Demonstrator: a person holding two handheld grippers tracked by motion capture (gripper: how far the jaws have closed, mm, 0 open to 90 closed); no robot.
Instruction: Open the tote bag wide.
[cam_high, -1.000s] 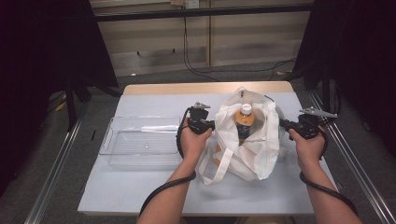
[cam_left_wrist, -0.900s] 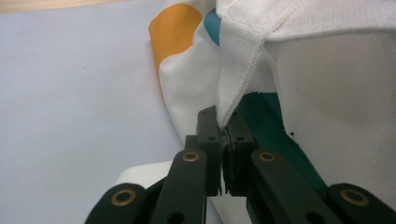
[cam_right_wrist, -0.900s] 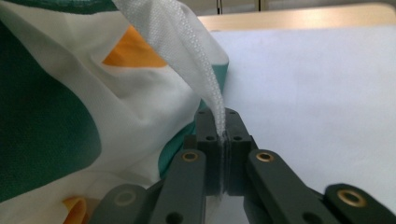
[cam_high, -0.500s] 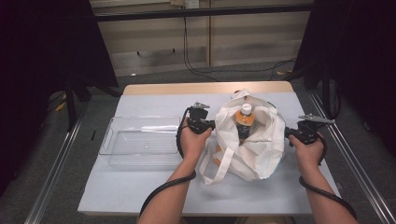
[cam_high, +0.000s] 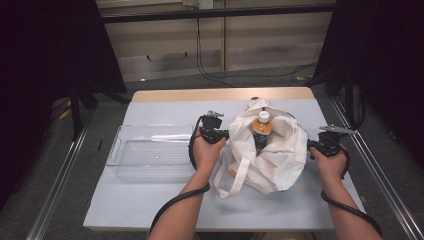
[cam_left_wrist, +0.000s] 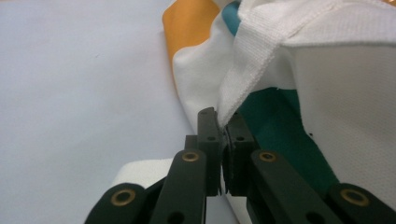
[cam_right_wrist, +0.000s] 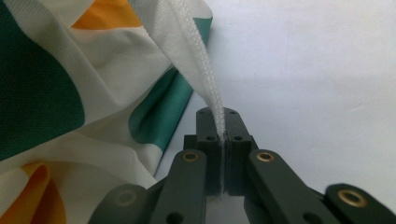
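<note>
While one white tote bag (cam_high: 270, 155) sits toward the right half of the bench (cam_high: 150, 210), two grippers hold it from opposite sides. At the bag's left rim the left gripper (cam_high: 225, 135) has its jaws clamped on the white webbing edge (cam_left_wrist: 243, 79). At the bag's right side the right gripper (cam_high: 312, 146) pinches a white strap (cam_right_wrist: 205, 88) between pressed-together jaws. One bottle (cam_high: 261, 131) with a white cap stands upright inside the bag's open mouth. One clear plastic tray (cam_high: 150, 156) lies near the bench's left edge, just beside the left hand (cam_high: 205, 152).
</note>
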